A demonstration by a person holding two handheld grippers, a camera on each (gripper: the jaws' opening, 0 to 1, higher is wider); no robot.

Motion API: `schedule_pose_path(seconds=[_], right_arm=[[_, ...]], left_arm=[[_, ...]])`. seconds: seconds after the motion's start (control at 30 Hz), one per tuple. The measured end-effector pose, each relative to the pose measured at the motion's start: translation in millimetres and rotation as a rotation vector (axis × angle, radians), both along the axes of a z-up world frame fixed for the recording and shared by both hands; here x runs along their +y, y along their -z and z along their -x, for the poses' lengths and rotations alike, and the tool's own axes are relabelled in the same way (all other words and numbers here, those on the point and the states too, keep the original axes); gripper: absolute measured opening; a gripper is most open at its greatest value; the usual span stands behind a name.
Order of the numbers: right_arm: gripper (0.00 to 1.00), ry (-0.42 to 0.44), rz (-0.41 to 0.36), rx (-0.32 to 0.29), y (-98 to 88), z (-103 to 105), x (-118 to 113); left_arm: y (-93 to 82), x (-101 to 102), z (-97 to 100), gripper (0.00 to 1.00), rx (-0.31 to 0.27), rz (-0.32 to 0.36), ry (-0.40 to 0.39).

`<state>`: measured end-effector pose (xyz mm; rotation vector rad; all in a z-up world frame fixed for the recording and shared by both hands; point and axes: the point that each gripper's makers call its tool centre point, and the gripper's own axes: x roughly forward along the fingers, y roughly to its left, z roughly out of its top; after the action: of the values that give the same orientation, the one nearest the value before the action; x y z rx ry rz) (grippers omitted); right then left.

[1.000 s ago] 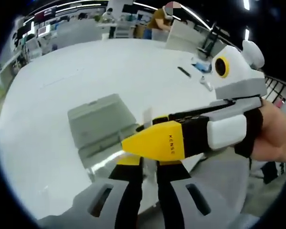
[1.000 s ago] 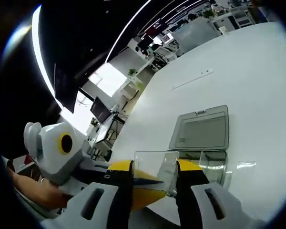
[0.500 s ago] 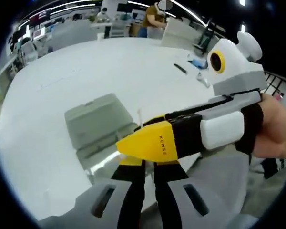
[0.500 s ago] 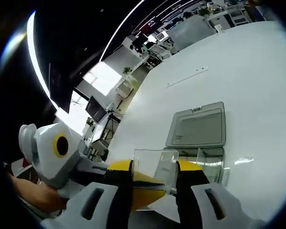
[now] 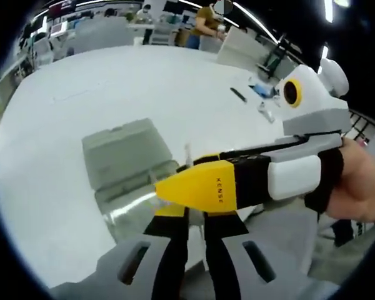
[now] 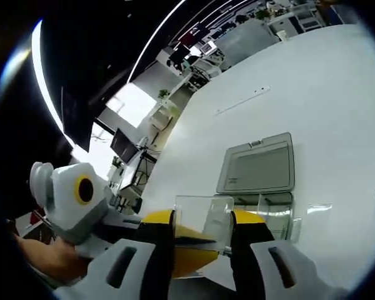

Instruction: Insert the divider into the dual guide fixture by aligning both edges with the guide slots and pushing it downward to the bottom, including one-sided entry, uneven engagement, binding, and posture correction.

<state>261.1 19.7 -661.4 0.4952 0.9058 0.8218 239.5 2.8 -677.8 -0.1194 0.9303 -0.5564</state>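
in my right gripper view, my right gripper (image 6: 202, 226) is clamped on the clear divider (image 6: 203, 215): the sheet stands between the two jaws, its top edge free above them and roughly level. the left gripper (image 6: 175, 240) comes in from 8 o'clock, its yellow tip touching the sheet's lower part. beyond, at 1 o'clock, the grey lidded box (image 6: 257, 172) lies open on the white table (image 6: 337, 112), lid flat at the far side, clear tray just past the divider's right edge; whether they touch i cannot tell. bare table spreads wide past the box.

in my left gripper view, my left gripper's (image 5: 196, 219) jaws sit nearly together, and i cannot tell what they pinch. the right gripper (image 5: 181, 187) crosses from 3 o'clock over them, a hand (image 5: 356, 187) behind it. the divider (image 5: 188, 154) shows edge-on just above the box (image 5: 128, 164).
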Motion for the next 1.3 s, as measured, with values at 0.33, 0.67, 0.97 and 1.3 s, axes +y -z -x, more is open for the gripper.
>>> schedule_pose_path(seconds=[0.33,0.67,0.97,1.3], right_arm=[[0.30,0.012,0.002,-0.004,1.2,-1.4,0.0],[0.30,0.009,0.010,-0.010,1.1,-0.4,2.1],[0.31,0.017,0.013,-0.005,0.8,-1.2,2.0],[0.33,0.019,-0.012,0.011,0.1,-6.3,1.5]], left_arm=[[-0.1,1.4,-0.6,0.06,-0.008,-0.008,-0.008],[0.6,3.8,-0.4,0.05,-0.007,-0.017,-0.008],[-1.1,2.5,0.0,0.03,-0.009,-0.010,0.012],[-0.9,8.1,-0.9,0.02,0.027,0.041,0.005]])
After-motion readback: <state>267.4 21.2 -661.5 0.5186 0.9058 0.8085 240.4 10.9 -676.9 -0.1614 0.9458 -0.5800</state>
